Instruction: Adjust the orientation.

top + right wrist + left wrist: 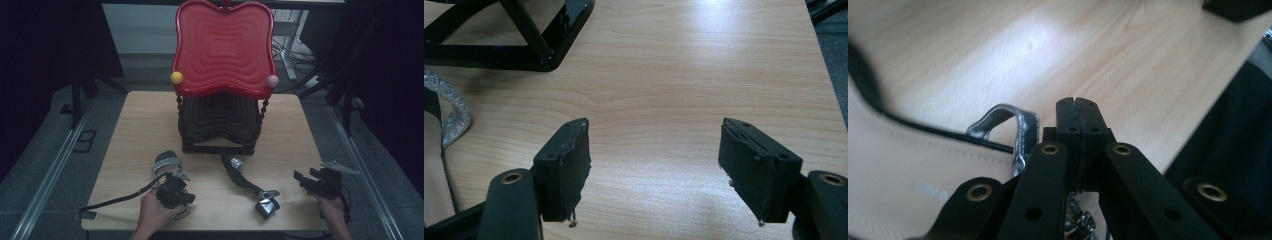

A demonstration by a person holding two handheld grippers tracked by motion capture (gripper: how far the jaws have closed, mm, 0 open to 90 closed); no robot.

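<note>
Holding my left gripper (1079,107) pressed together, nothing pinched, just beside the near shoe (167,162) at the table's (125,150) front-left; right gripper (654,170) spread over bare wood. Risk: shut jaws nudge the silver strap (1008,122) and skid the shoe off the edge.

A wooden table (125,150) fills the middle of the high view. At its far side, top centre of the frame, stands a two-tier stand: a wavy red tray (223,47) on top, a black tray (220,122) beneath it, joined by twisted black posts (263,109). A yellow ball (176,77) caps the red tray's lower left corner, a pink ball (272,81) its lower right. Grey floor (40,165) with metal rails (47,180) flanks the table.
</note>
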